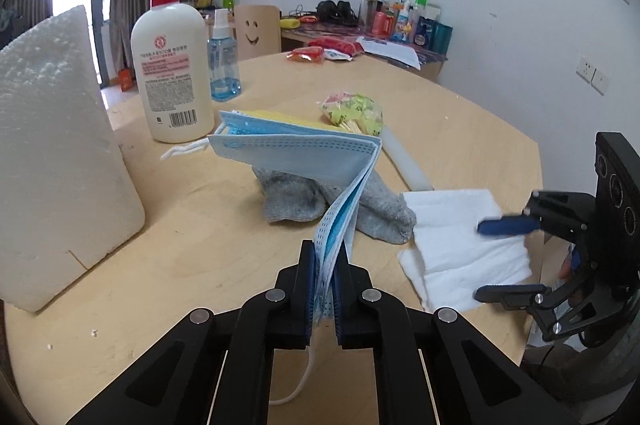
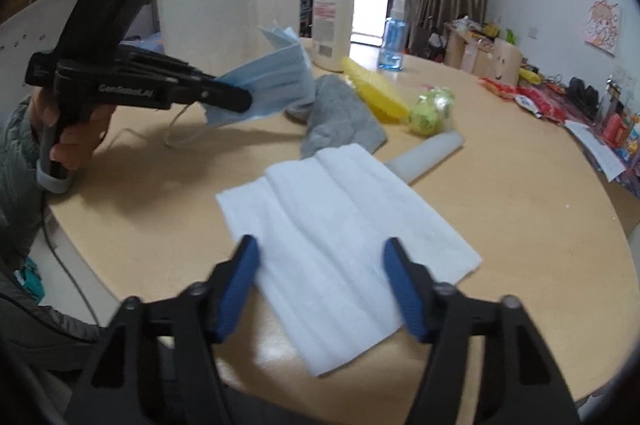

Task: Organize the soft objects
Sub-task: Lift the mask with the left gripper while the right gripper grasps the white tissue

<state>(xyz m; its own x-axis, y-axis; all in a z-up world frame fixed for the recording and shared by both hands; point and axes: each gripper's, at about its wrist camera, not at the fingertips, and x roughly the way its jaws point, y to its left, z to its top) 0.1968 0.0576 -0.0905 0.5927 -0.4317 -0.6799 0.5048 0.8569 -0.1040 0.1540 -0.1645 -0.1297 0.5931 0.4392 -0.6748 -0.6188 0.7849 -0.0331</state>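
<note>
Your left gripper (image 1: 323, 279) has jaws pinched tight on the blue face masks (image 1: 296, 151), lifting the stack off the table (image 1: 224, 225) w/ its far end over the grey sock (image 1: 304, 201). Your right gripper (image 2: 320, 285) has jaws spread, straddling the white cloth (image 2: 340, 225), pads not pressing it. Yellow sponge (image 2: 376, 93) & lotion bottle (image 1: 172, 65) sit behind.

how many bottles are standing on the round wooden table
2. The big white lotion bottle with a red pump stands at the far left, beside the white foam block. The small blue spray bottle stands just right of it. Others sit on a separate desk behind; the block may hide more.
</note>
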